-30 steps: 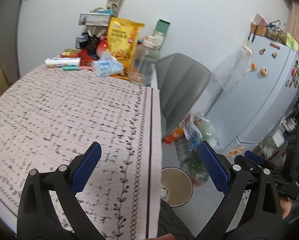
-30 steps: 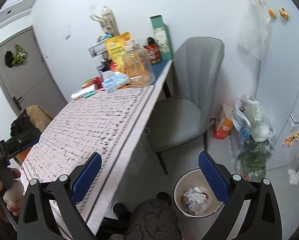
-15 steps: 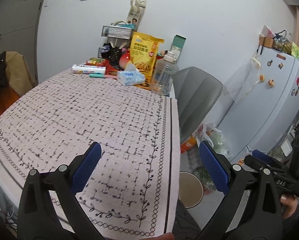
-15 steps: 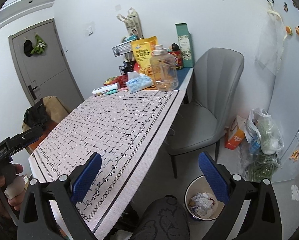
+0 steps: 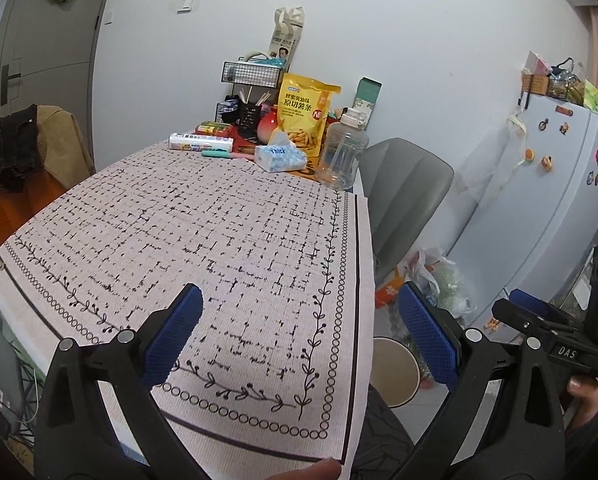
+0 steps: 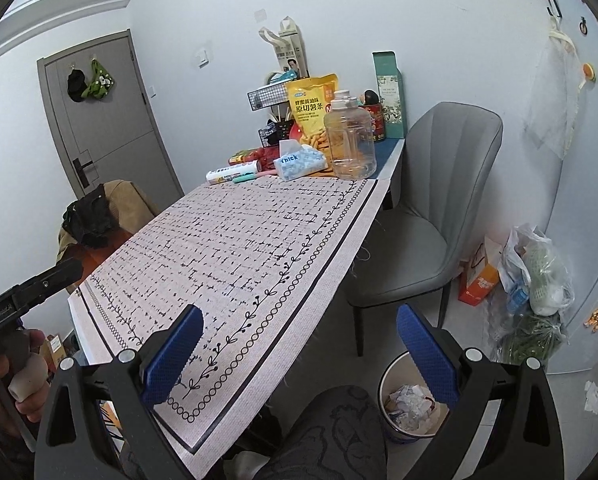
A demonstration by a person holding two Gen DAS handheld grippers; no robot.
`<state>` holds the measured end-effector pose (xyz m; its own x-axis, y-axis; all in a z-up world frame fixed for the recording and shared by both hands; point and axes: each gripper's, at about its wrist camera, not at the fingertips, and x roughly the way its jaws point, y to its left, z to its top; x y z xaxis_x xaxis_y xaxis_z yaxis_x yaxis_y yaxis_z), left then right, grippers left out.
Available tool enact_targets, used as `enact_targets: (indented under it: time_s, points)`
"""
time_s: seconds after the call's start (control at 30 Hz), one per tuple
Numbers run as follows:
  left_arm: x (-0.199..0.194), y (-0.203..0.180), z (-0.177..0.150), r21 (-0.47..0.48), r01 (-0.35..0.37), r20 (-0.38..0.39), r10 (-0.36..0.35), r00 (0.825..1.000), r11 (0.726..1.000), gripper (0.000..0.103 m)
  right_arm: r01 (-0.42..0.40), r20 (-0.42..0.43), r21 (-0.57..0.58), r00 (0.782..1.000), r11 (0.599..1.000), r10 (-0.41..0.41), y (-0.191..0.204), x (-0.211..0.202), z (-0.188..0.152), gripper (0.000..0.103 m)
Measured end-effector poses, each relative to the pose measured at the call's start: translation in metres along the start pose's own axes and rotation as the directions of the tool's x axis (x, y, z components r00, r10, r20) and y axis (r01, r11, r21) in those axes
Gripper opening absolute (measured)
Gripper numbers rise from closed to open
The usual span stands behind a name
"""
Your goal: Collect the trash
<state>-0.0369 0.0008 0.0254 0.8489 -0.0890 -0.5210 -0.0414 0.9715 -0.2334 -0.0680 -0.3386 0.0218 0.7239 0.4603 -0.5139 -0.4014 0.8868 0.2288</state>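
Observation:
A round waste bin stands on the floor right of the table and holds crumpled white paper. It also shows in the left wrist view, partly behind a finger. My left gripper is open and empty above the near end of the patterned tablecloth. My right gripper is open and empty, over the table's near right corner, with the bin under its right finger. The right gripper shows from the side in the left wrist view. The left gripper shows in the right wrist view.
At the table's far end stand a clear plastic jug, a yellow snack bag, a tissue pack, a roll and a wire rack. A grey chair, floor bags and a fridge are right.
Both grippers have pulled back and risen from the table, so more of the cloth and its near edge show. Both stayed open and empty.

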Motion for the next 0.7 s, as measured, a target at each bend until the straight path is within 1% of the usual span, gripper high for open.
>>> enact_targets:
  time_s: [0.17, 0.4, 0.7]
  points:
    - [-0.011, 0.004, -0.006, -0.010, -0.020, 0.009, 0.020, 1.000, 1.000, 0.097, -0.003, 0.010, -0.003, 1.000, 1.000, 0.003, 0.002, -0.009, -0.006, 0.095]
    - [-0.015, 0.008, -0.010, -0.021, -0.048, 0.005, 0.048, 0.999, 0.999, 0.097, -0.007, 0.009, -0.010, 1.000, 1.000, 0.007, 0.005, -0.009, -0.009, 0.095]
    - [-0.013, 0.008, -0.011, -0.022, -0.050, -0.001, 0.050, 0.999, 0.999, 0.097, -0.006, -0.012, -0.001, 1.000, 1.000, 0.006, 0.005, -0.001, -0.013, 0.095]
